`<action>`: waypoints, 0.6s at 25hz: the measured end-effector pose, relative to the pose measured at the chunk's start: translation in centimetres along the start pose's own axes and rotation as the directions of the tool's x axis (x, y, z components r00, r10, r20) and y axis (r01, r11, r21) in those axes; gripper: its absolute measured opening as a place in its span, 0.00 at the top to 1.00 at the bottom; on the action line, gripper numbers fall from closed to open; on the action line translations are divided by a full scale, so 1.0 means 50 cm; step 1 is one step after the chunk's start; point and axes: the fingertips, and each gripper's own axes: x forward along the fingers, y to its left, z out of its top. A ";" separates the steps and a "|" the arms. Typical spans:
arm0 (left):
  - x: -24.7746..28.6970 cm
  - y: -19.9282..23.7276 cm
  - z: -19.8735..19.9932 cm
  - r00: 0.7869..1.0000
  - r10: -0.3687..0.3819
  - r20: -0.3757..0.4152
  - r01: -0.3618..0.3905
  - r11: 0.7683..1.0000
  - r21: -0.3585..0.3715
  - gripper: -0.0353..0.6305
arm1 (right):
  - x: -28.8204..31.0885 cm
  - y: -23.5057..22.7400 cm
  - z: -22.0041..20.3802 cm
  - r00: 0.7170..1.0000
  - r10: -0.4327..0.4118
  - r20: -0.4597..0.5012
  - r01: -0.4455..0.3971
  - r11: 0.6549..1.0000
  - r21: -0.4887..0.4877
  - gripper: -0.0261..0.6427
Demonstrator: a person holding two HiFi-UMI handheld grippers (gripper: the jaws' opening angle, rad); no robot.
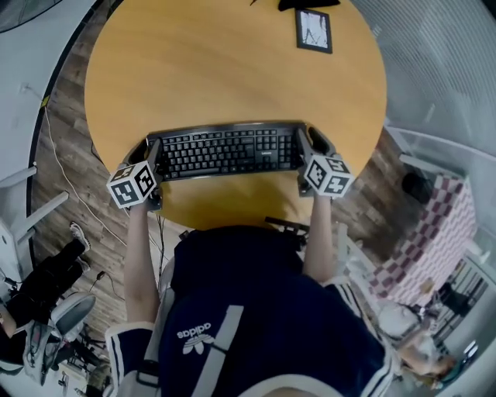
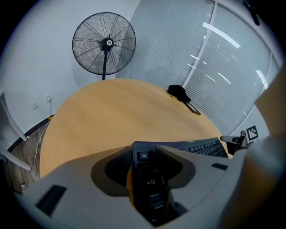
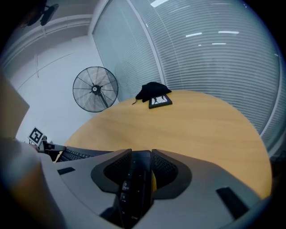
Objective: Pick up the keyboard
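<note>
A black keyboard (image 1: 225, 151) lies flat on the round wooden table (image 1: 232, 70), near its front edge. My left gripper (image 1: 152, 149) straddles the keyboard's left end and my right gripper (image 1: 307, 141) its right end. In the left gripper view the keyboard's end (image 2: 149, 188) runs between the jaws of the left gripper (image 2: 145, 167), with a strip of table showing beside it. The right gripper view shows the same at the right gripper (image 3: 138, 170): the keyboard's edge (image 3: 132, 188) sits between the jaws with a yellow gap on one side. Both stand open around it.
A small framed picture (image 1: 313, 29) and a black object (image 1: 306, 4) sit at the table's far edge. A standing fan (image 2: 104, 43) is beyond the table by the wall. A chair and another person's legs (image 1: 46, 271) are on the floor at the left.
</note>
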 end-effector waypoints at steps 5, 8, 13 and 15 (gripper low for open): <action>-0.012 0.018 -0.008 1.000 -0.009 0.006 0.009 0.997 -0.070 0.72 | 0.024 0.002 -0.027 0.997 0.030 -0.064 -0.025 0.996 0.083 0.76; -0.011 0.013 0.000 0.999 -0.037 0.033 0.040 0.992 -0.118 0.71 | 0.026 0.005 -0.021 0.997 0.065 -0.049 -0.057 0.988 0.145 0.76; -0.006 0.006 0.009 0.997 -0.053 0.048 0.059 0.990 -0.127 0.71 | 0.021 0.009 -0.020 0.996 0.081 -0.040 -0.072 0.979 0.189 0.76; -0.005 0.009 0.005 0.998 -0.046 0.052 0.053 0.990 -0.132 0.71 | 0.022 0.010 -0.020 0.996 0.079 -0.041 -0.070 0.980 0.187 0.76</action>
